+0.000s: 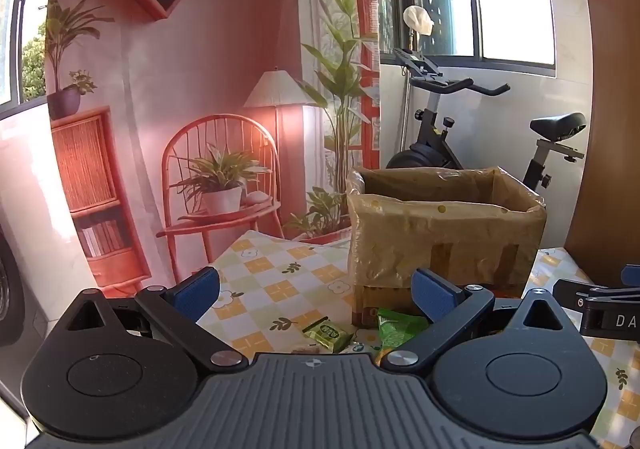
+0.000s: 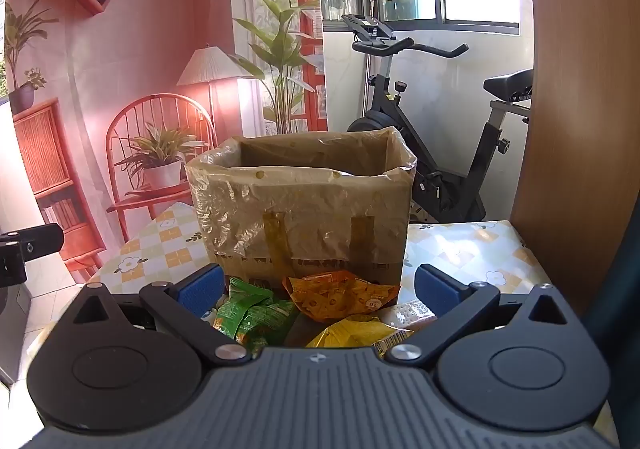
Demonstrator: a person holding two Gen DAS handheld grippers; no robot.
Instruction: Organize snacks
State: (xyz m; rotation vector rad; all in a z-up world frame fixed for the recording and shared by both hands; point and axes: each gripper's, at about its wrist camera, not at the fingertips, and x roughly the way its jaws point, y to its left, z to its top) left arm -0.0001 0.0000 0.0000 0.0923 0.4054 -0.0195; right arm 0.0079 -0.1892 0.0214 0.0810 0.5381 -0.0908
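Note:
A cardboard box lined with a clear plastic bag [image 2: 304, 209] stands open-topped on the table with the checked flower cloth [image 2: 160, 249]; it also shows in the left wrist view as the lined box [image 1: 444, 225]. In front of it lies a pile of snack packets: a green packet [image 2: 252, 313], an orange packet [image 2: 340, 295] and a yellow packet [image 2: 356, 333]. My right gripper [image 2: 318, 289] hovers open over this pile, nothing between its blue pads. My left gripper [image 1: 316, 291] is open too, above a small green wrapped snack [image 1: 326, 333] and the green packet [image 1: 400, 327].
Behind the table hangs a printed backdrop of a pink room [image 1: 200, 109]. An exercise bike [image 2: 432, 137] stands by the window at the back right. A brown wooden panel [image 2: 576, 89] rises at the table's right edge. The right gripper's finger [image 1: 600, 305] shows at the left view's right edge.

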